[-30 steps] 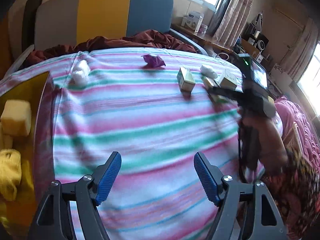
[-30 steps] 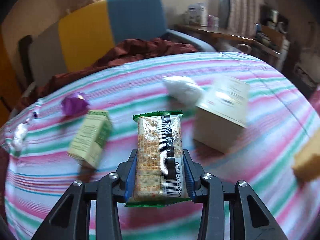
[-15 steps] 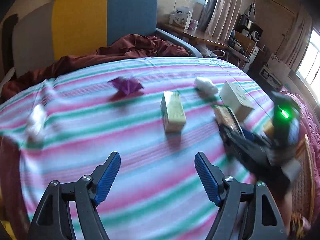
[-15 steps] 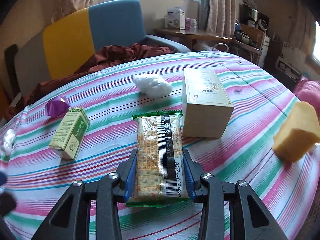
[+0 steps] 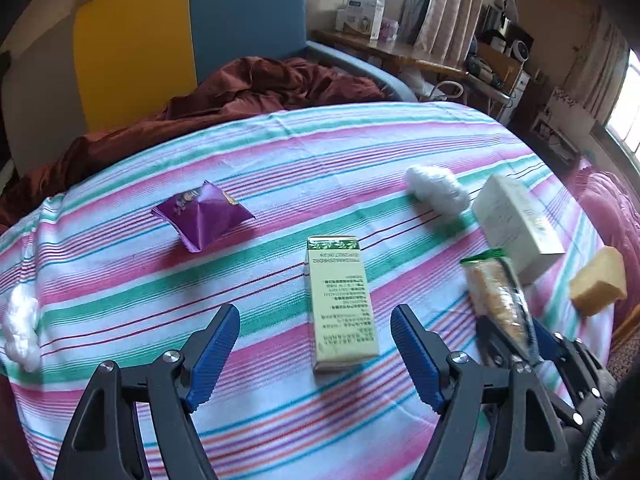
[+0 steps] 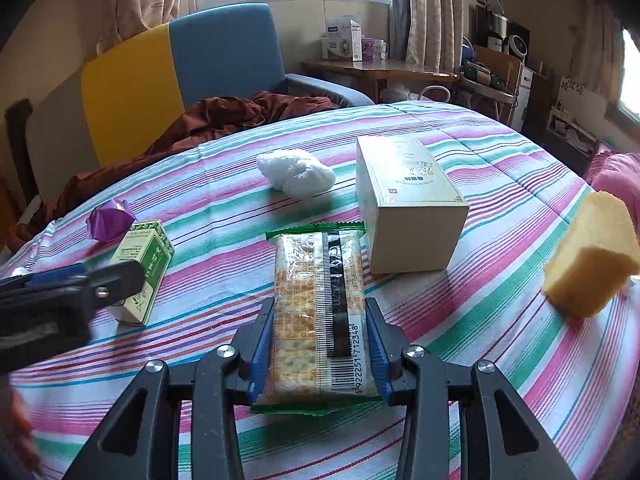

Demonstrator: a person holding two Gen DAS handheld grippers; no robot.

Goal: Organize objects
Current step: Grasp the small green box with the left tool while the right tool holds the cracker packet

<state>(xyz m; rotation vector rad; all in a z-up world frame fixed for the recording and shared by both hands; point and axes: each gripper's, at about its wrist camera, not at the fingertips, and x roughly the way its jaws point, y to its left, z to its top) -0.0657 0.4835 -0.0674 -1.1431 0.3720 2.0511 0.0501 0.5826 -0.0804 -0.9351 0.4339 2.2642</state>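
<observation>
My right gripper (image 6: 318, 344) is shut on a cracker packet (image 6: 318, 312) with green ends, held just over the striped cloth. In the left wrist view the same cracker packet (image 5: 494, 296) shows at the right, in the black right gripper (image 5: 520, 344). My left gripper (image 5: 316, 344) stands open above the cloth, with the near end of a small green and cream box (image 5: 340, 300) lying between its blue fingers, untouched. The green box (image 6: 142, 270) also shows at the left of the right wrist view, behind the left gripper's finger (image 6: 80, 280).
On the striped cloth (image 5: 280, 168) lie a purple wrapper (image 5: 200, 214), a white cotton wad (image 5: 436, 190), a cream carton (image 6: 408, 204), a yellow sponge (image 6: 592, 260) and another cotton wad (image 5: 20, 320) at the left edge. A yellow and blue chair (image 5: 180, 36) with brown fabric stands behind.
My left gripper has swept right across the cloth and come up to the green box, still open. The right gripper keeps the cracker packet and has hardly moved.
</observation>
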